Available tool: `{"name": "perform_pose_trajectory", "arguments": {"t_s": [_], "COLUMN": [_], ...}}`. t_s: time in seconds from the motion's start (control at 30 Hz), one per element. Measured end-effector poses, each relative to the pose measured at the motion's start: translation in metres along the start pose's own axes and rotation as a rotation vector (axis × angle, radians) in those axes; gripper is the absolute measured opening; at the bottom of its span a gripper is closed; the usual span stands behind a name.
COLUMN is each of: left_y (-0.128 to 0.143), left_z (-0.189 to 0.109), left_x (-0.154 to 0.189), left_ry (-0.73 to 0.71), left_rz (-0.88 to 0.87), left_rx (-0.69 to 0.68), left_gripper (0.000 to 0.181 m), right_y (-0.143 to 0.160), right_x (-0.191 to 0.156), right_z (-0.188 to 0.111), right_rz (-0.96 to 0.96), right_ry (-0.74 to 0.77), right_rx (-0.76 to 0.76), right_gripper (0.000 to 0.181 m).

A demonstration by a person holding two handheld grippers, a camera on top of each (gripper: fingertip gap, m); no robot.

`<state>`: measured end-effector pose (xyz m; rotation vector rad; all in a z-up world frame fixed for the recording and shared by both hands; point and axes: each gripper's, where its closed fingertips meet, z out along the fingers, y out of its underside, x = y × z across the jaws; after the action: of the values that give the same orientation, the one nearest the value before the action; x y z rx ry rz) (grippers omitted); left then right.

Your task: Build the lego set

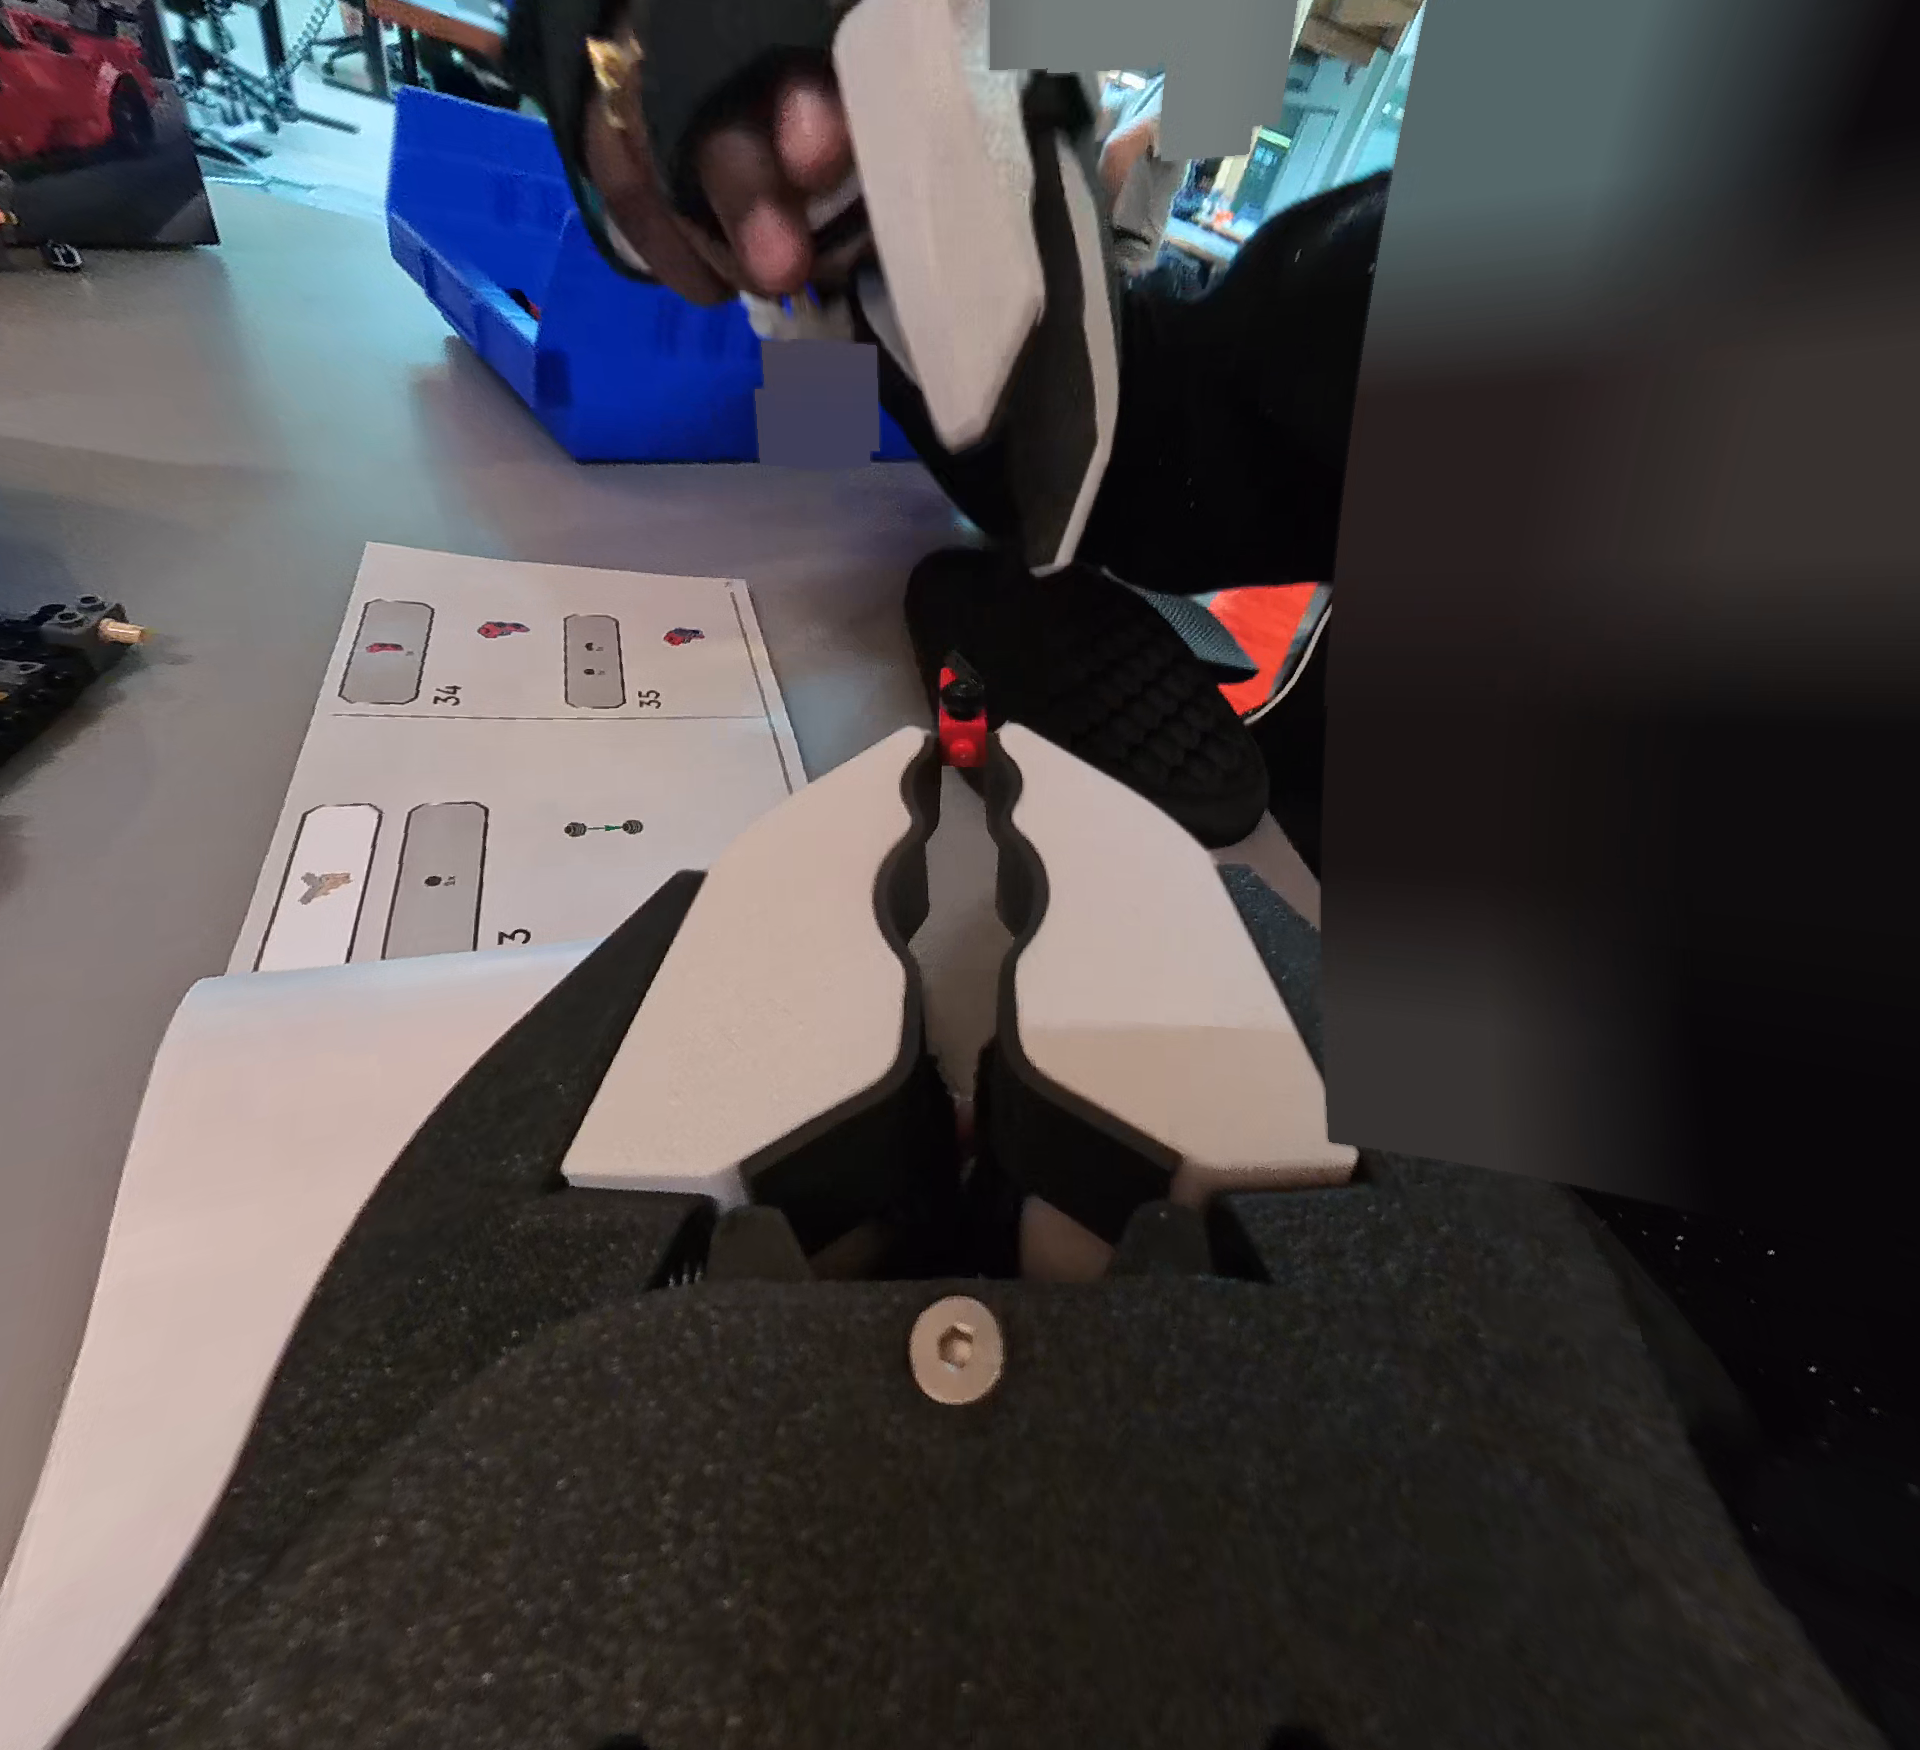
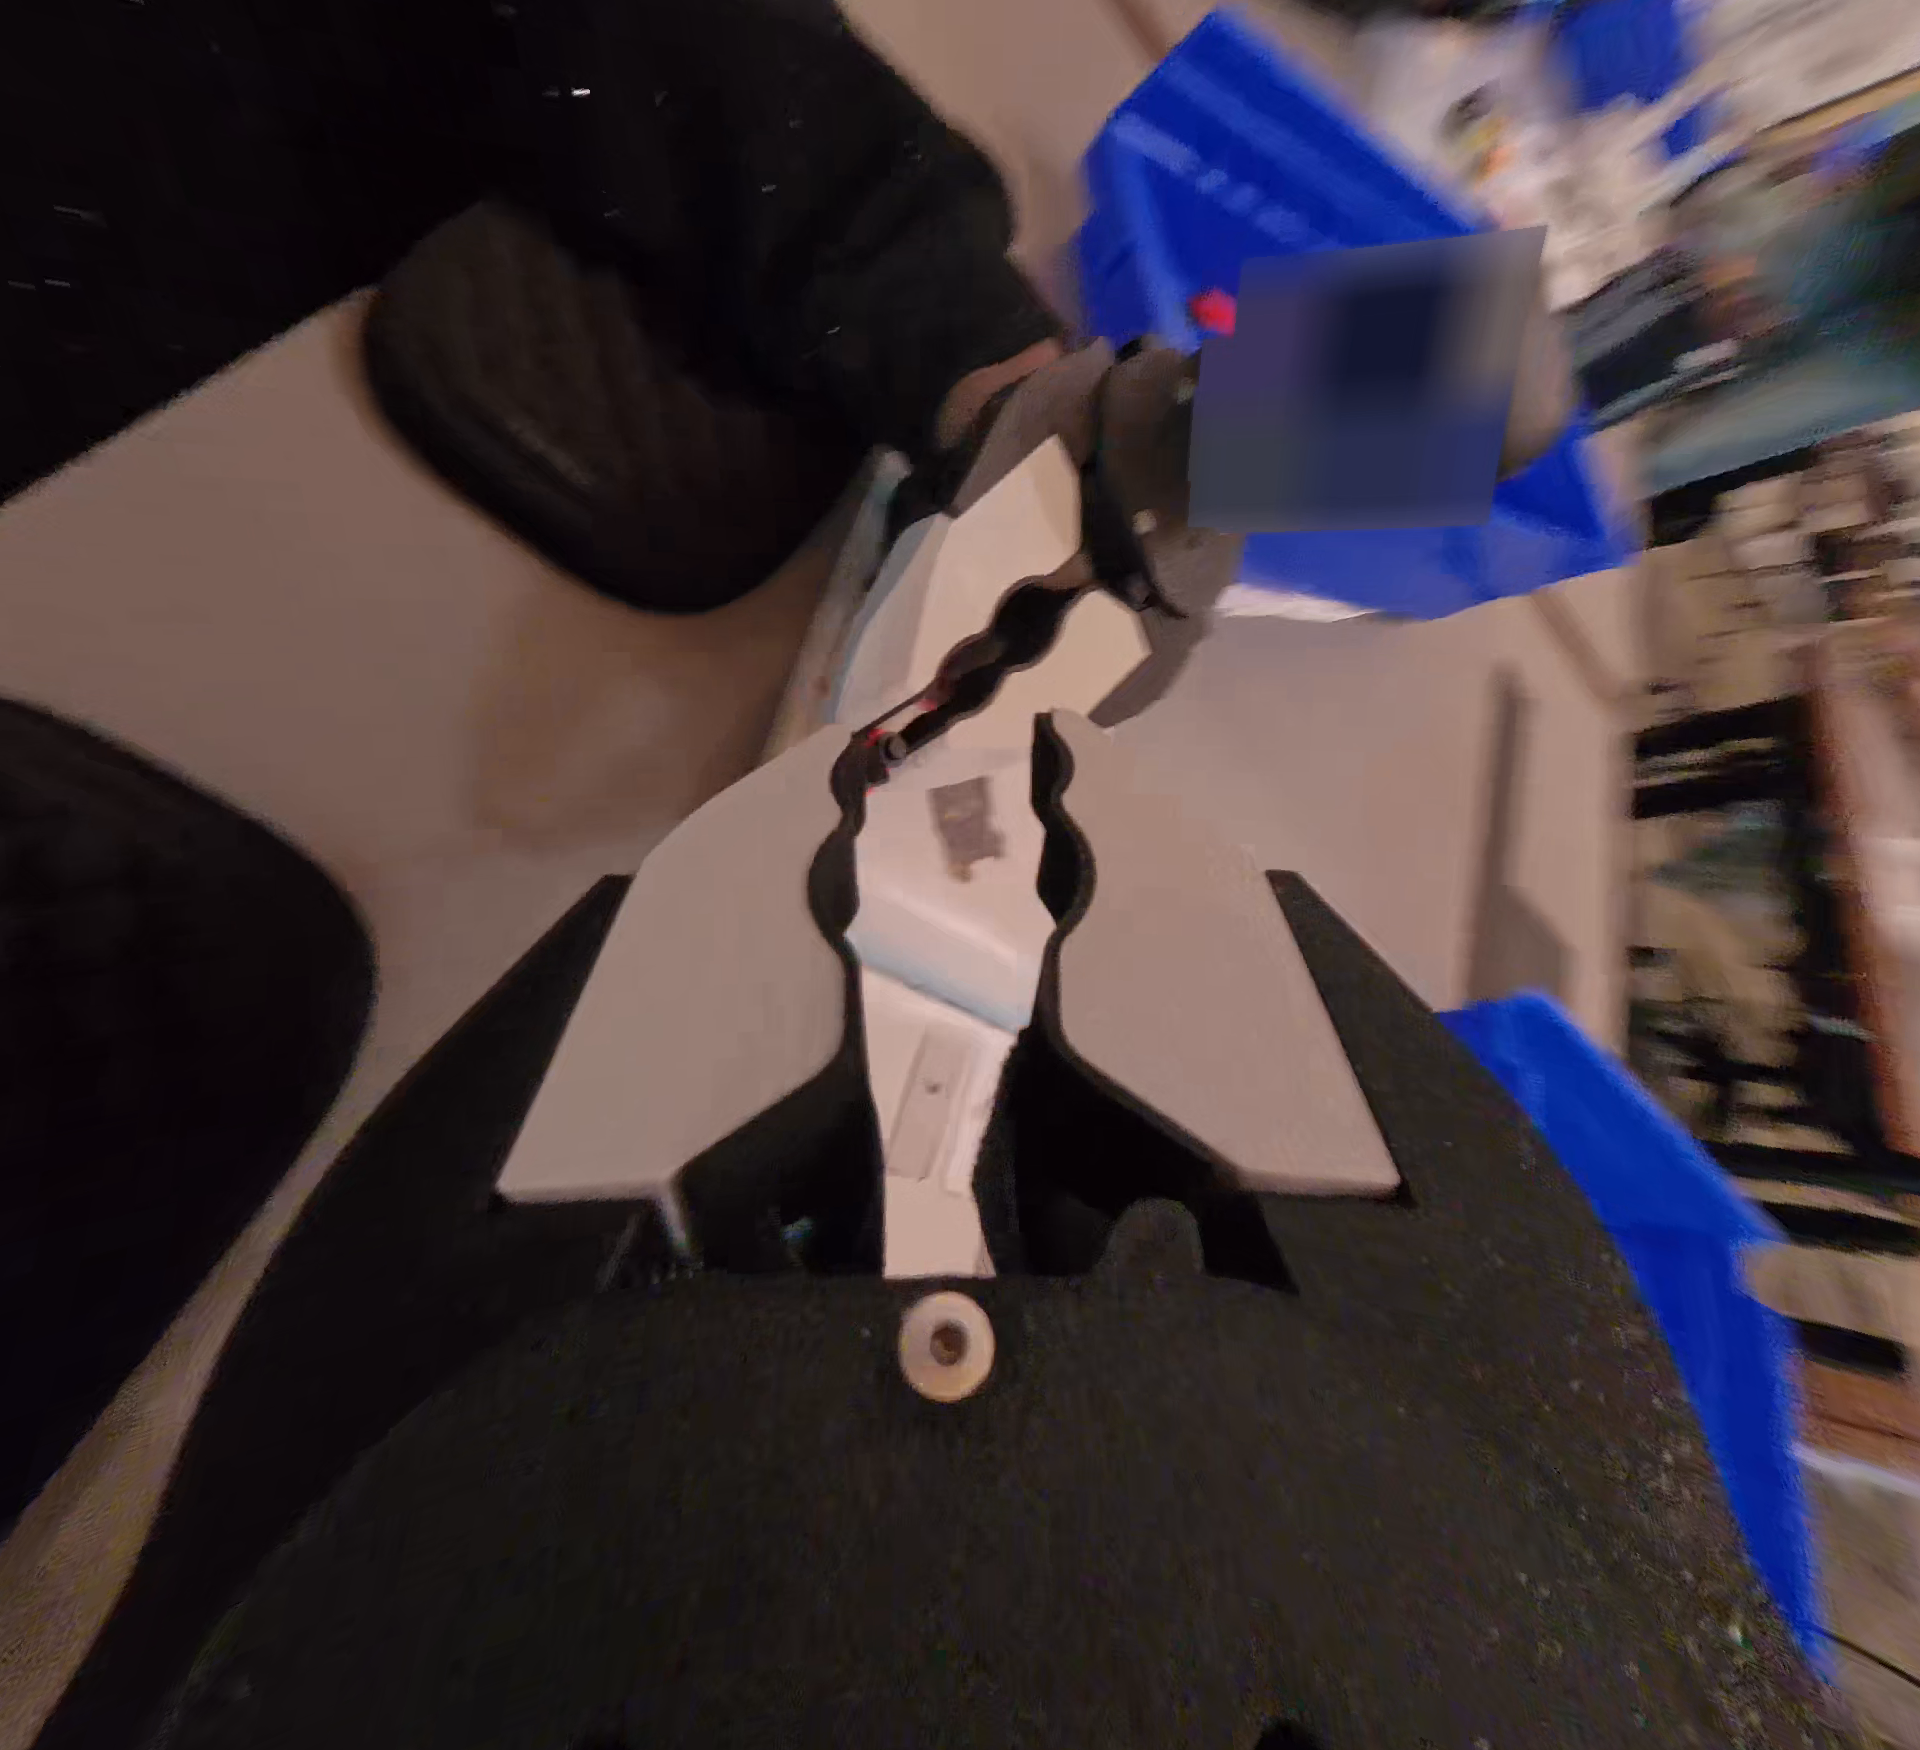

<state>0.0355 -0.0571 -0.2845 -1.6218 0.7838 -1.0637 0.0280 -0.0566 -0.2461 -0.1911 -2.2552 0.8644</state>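
Left hand-held gripper (image 1: 966, 750) pinches a small red brick (image 1: 961, 732) topped by a black piece at its fingertips, above the instruction sheet (image 1: 540, 744). Right hand-held gripper (image 2: 951, 744) hovers empty, jaws narrowly parted, just beside it. A sub-assembly step, I'd say; next calls for precise alignment.

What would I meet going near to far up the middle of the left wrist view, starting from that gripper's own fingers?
Left gripper shut on a small red lego piece → black mesh shoe → right gripper, held by a hand.
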Motion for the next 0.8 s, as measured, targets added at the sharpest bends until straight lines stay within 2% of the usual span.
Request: {"name": "perform_pose_trajectory", "arguments": {"t_s": [0.1, 0.27, 0.8], "left_y": [-0.004, -0.006, -0.006], "left_z": [-0.002, -0.002, -0.002], "left_x": [0.002, 0.003, 0.003], "left_ry": [0.018, 0.039, 0.036], "left_rz": [-0.016, -0.031, -0.031], "left_rx": [0.036, 0.057, 0.055], "left_gripper": [0.007, 0.007, 0.007], "right_y": [0.009, 0.009, 0.015], "right_x": [-0.004, -0.012, -0.008], "right_z": [-0.003, 0.005, 0.014], "right_rz": [-0.151, -0.337, -0.374], "right_ry": [0.274, 0.467, 0.446], "right_rx": [-0.021, -0.084, -0.133], "right_gripper": [0.037, 0.029, 0.007]}}
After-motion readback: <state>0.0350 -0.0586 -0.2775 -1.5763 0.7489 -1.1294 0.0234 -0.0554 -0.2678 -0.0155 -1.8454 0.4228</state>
